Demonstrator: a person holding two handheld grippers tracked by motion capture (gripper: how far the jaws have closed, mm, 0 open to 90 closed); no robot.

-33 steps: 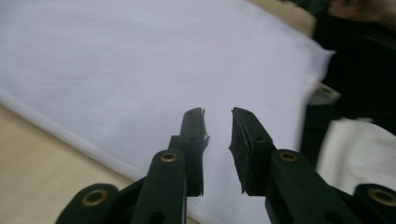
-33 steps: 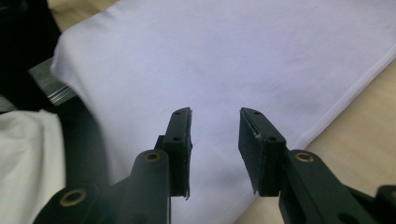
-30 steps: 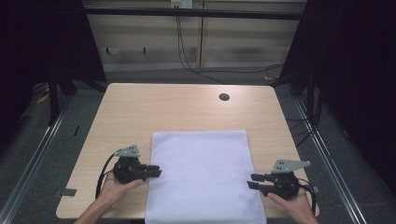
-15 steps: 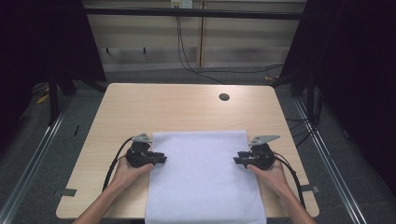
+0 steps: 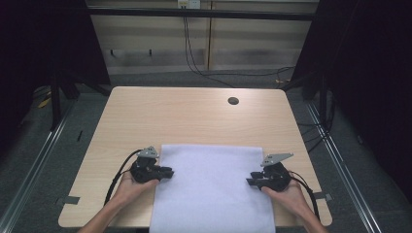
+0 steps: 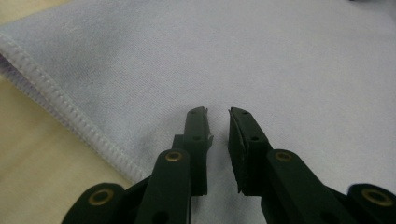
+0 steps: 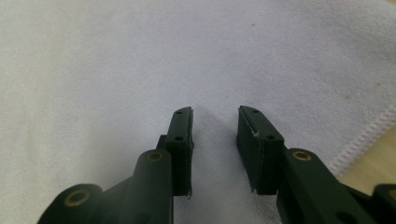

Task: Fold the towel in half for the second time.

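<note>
A pale cloth (image 5: 214, 187) lies flat on the near half of the bench (image 5: 194, 119). The left gripper (image 5: 167, 173) rests on its left edge and the right gripper (image 5: 250, 182) on its right; both sets of fingers have just been closing, with a gap left and only flat cloth beneath.

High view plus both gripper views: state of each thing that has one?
White rectangular cloth: spread flat, near edge hanging over the table front.
Left tool: open, jaws just closing over the cloth's left edge, nothing pinched.
Right tool: open, jaws just closing over the right edge, nothing pinched.
</note>
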